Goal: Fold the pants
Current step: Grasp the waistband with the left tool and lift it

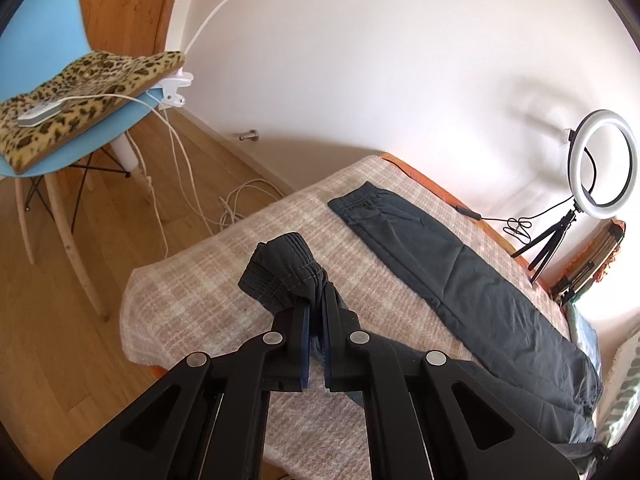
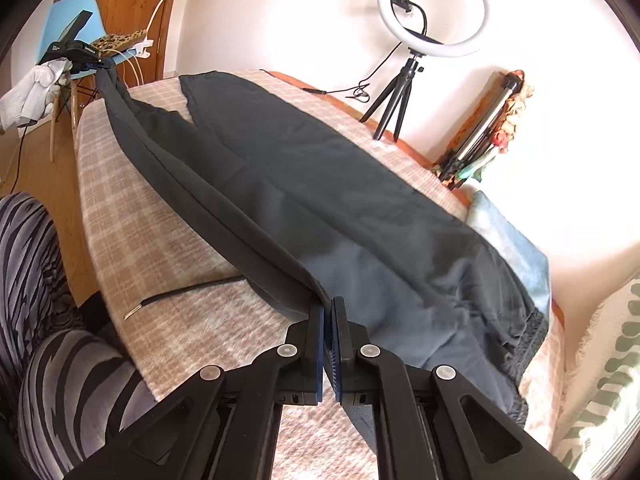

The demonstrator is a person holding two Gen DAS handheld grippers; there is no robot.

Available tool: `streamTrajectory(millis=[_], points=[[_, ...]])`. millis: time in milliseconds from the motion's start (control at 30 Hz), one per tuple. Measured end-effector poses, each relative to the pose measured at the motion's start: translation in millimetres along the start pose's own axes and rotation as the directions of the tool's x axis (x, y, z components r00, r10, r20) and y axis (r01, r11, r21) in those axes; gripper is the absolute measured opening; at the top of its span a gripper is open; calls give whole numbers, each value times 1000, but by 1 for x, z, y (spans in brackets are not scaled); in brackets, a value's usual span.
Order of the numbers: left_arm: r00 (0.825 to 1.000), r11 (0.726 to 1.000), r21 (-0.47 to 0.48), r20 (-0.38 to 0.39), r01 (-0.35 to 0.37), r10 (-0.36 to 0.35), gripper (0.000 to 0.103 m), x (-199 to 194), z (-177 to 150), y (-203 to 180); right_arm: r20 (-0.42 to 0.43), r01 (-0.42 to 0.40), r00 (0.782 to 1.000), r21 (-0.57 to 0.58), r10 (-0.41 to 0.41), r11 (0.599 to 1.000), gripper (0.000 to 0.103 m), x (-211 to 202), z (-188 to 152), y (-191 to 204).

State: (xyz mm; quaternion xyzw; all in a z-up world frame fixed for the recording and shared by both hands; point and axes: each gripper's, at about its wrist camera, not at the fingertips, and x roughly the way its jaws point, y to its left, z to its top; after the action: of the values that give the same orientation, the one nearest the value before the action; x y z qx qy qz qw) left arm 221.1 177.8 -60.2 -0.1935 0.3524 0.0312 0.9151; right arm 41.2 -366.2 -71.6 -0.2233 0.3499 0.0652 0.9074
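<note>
Dark grey pants (image 1: 440, 268) lie lengthwise on a bed covered by a plaid blanket (image 1: 208, 280). My left gripper (image 1: 318, 308) is shut on the near part of the elastic waistband (image 1: 286, 268), which is bunched and raised off the blanket. The far waistband half lies flat. In the right wrist view the pants (image 2: 320, 184) stretch from my right gripper (image 2: 328, 308), shut on the near leg's edge close to the cuff, to the left gripper (image 2: 86, 60) in a gloved hand (image 2: 32, 88). The held edge hangs taut above the blanket (image 2: 132, 216).
A black cord (image 2: 188, 292) lies on the blanket near the front edge. A ring light on a tripod (image 2: 432, 12) stands behind the bed. A blue chair (image 1: 44, 40) with a leopard cushion, a clip lamp and cables sit at left. Striped trouser legs (image 2: 40, 280) stand beside the bed.
</note>
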Motion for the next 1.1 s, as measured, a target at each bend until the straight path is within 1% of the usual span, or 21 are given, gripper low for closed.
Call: streamTrajectory(millis=[100,200,367,433,567,633,733,833,933,1000,1033,1100], points=[[1000,1000,22,19,2,-3,3,10,19,-20,21,60,998,-24,-59,998,0,7,32,-20],[1000,998,60,26,3,-5,3,25,37,-44,33,106,994,-34,-105,994,0,24,62,-44],[1000,994,104,7,-20,20,3,68,67,-82,18,169,986,-50,-168,984,0,73,106,-81],[999,990,134,2,-45,45,3,89,78,-99,0,169,986,-38,-169,985,0,97,119,-96],[996,983,166,-38,-79,86,3,140,91,-125,-52,163,985,-27,-164,986,0,149,129,-117],[990,975,193,-60,-110,124,3,165,94,-135,-81,155,984,-23,-156,988,0,173,129,-122],[984,966,217,-81,-141,162,3,195,97,-147,-114,142,983,-22,-143,990,0,201,125,-128],[979,961,228,-93,-157,182,3,218,100,-156,-139,132,981,-28,-135,991,0,221,123,-131],[972,959,233,-129,-163,197,3,238,103,-160,-163,116,980,-21,-118,993,0,236,123,-135],[968,960,226,-147,-167,203,7,247,106,-160,-180,106,978,-16,-107,994,0,244,123,-137],[968,963,219,-155,-160,196,8,249,107,-159,-190,103,976,-15,-104,995,0,249,123,-137],[969,965,220,-164,-145,183,12,253,111,-159,-211,95,973,-6,-94,995,0,257,123,-139]])
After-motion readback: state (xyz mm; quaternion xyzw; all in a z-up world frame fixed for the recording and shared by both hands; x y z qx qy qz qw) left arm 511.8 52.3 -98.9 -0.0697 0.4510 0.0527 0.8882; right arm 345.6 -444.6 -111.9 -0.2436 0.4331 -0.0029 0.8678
